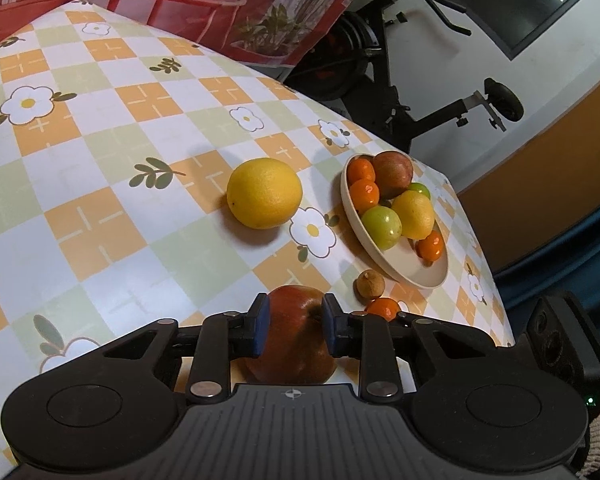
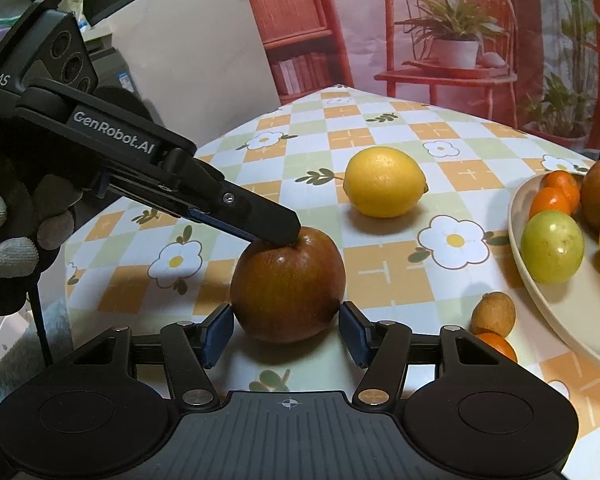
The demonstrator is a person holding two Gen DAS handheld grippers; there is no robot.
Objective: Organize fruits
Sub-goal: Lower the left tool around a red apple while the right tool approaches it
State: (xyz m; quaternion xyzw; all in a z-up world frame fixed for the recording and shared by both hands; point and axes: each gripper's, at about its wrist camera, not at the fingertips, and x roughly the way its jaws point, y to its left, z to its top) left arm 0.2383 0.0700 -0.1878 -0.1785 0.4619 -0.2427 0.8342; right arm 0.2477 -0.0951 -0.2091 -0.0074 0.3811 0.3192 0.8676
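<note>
Your surface (image 1: 148,240) carries a bowl (image 1: 380,248) of mixed fruit at its right edge, with a lemon (image 1: 264,193) well to its left. The apple (image 2: 288,288) sits on the near side. Your left tongs (image 1: 293,328) are clamped on the apple's top. Your right tongs (image 2: 286,330) stand open, pads flanking the apple without touching.

My black tongs' blue pads (image 1: 261,330), red-brown apple (image 1: 294,334) at lower centre, yellow lemon (image 1: 264,193) mid-frame, cream bowl (image 1: 396,268) right, orange-green-white checked tablecloth (image 1: 112,184) with white flowers.
</note>
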